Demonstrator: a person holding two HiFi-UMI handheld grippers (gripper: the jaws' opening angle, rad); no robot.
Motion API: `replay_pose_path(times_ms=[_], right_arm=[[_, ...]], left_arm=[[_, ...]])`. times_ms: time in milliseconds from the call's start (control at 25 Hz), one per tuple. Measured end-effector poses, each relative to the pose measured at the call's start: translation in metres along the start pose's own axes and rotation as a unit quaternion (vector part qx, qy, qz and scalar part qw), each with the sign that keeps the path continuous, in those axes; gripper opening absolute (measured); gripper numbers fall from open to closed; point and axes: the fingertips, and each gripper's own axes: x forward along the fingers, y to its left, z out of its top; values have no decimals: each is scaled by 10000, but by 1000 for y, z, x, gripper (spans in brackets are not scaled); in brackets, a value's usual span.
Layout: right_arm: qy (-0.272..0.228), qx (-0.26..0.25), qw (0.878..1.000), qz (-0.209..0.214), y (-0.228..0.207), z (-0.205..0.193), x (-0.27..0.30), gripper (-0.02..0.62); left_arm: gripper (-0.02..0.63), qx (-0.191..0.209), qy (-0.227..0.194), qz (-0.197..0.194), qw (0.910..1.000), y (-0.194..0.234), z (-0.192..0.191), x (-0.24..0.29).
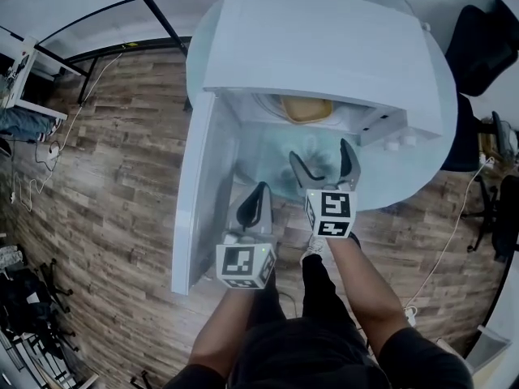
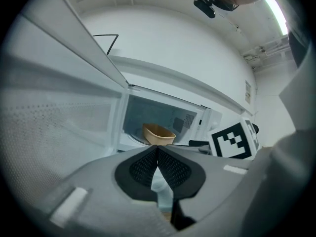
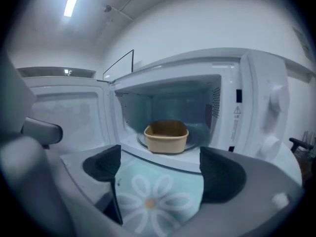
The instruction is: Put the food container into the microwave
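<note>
Room: wood-plank floor [image 1: 105, 177] and a round glass bench [image 1: 409, 177] with a white microwave [image 1: 324, 47] on it, taking up most of the far side.
Food container [image 3: 166, 137]: it sits inside the microwave on the glass turntable [image 3: 196, 136], about centred, upright and touching no wall.
Long axis: as I read it, it runs across the opening, with a wide side facing me.
Direction from me: straight ahead of my right hand-held gripper [image 3: 160, 174] and a little above its jaws. From my left hand-held gripper [image 2: 158, 154] it lies ahead and slightly to the right.
Right hand-held gripper: jaws spread wide with nothing between them but the flower-print mat [image 3: 148, 201] below. It hovers over the bench's near edge, just outside the cavity.
Left hand-held gripper: jaws pressed together on nothing, low beside the free edge of the door [image 1: 203, 193].
Nearer hand: the right is closer to the container and the left is closer to the door.
Door: swung fully open to my left, out past the bench's edge.
Judgement: the placing looks done. What is left turns on the door, which lies just to the left of my left hand-held gripper.
Hard to see: from the head view the microwave's top hides all but the container's front rim. I cannot tell what, if anything, is inside the container.
</note>
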Motion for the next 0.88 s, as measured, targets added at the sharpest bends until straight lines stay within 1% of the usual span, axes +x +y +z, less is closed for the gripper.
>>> replay_pose_path(times_ms=[200,400,520,600,800,880], right_arm=[[-109,-133,9996,231,10,12,-55,492],[-302,-211,9984,422,14,37,-101,492],[-545,-311,9967,507,12,59,-121,470],[-722,-400,9953,509,8,76,-133,402],[-879,-596,9934,427,-4,109,-155,161],[-1004,-656,9919,407,-5,123,-161,104]], left_arm=[[-5,-45,29,17,10000,-5,8,-10],[-6,98,-136,-97,9998,-17,37,-21],[-5,187,-236,-192,9994,-28,56,-25],[-5,247,-297,-254,9989,-38,67,-27],[-5,359,-404,-406,9977,-62,94,-37],[-5,385,-494,-482,9969,-69,106,-41]])
